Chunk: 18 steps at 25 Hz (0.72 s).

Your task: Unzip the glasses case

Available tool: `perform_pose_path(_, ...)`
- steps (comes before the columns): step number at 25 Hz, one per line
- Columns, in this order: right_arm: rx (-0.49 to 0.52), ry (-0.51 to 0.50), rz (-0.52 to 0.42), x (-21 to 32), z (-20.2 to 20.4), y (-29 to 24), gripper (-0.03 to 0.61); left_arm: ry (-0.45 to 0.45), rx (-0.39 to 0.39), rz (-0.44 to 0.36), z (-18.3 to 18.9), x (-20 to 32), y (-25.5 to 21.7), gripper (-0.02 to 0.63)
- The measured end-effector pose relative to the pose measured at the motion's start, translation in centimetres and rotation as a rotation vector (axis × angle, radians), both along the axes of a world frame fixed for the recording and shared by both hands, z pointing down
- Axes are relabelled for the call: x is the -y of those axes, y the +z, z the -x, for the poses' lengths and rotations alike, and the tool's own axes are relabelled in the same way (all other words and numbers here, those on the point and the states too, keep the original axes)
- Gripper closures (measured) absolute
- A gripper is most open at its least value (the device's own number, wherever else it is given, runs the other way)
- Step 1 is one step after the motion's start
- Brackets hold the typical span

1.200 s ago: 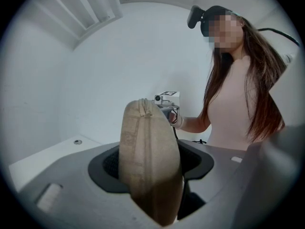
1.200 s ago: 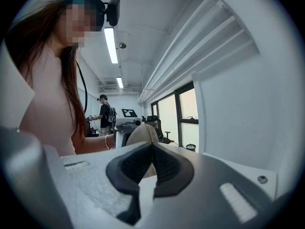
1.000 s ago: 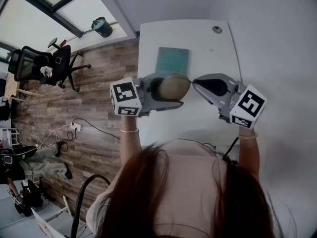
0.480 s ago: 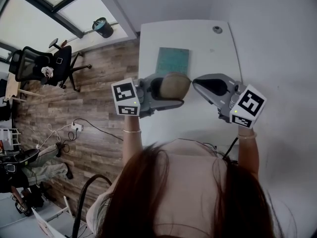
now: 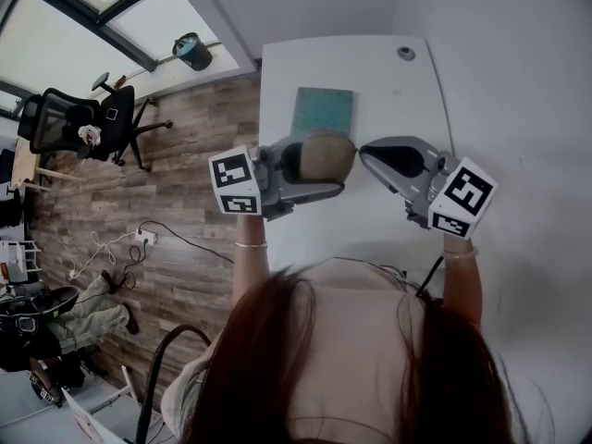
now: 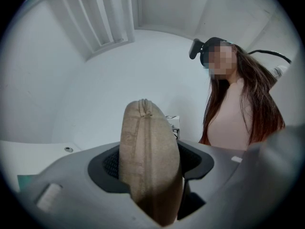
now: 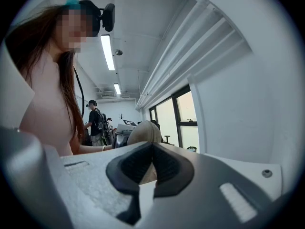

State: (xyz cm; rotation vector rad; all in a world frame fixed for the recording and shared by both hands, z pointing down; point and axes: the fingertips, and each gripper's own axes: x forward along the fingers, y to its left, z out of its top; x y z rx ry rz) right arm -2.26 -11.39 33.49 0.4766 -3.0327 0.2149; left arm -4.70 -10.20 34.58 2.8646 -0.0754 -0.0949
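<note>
A tan fabric glasses case (image 5: 324, 158) is held above the white table (image 5: 388, 81). My left gripper (image 5: 340, 166) is shut on it, jaws pressing its two broad sides. In the left gripper view the case (image 6: 147, 166) stands on edge between the pads, zip seam uppermost. My right gripper (image 5: 363, 153) comes in from the right, its shut tips at the case's right end. The right gripper view shows the right gripper (image 7: 152, 147) with pads meeting and the case (image 7: 143, 132) just beyond them. Whether a zip pull is pinched there is hidden.
A teal pad (image 5: 322, 114) lies on the table beyond the case, and a round grommet (image 5: 405, 55) sits near the far edge. A white wall runs along the right. An office chair (image 5: 83, 123) and cables are on the wooden floor at left.
</note>
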Motion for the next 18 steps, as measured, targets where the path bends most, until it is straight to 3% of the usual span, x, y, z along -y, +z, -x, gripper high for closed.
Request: perform_pose_path(18, 0.004, -0.001, 0.028, 0.0, 0.28, 0.98, 0.574, -0.028, -0.063, 0.027, 0.41, 0.61, -0.39, 0.319)
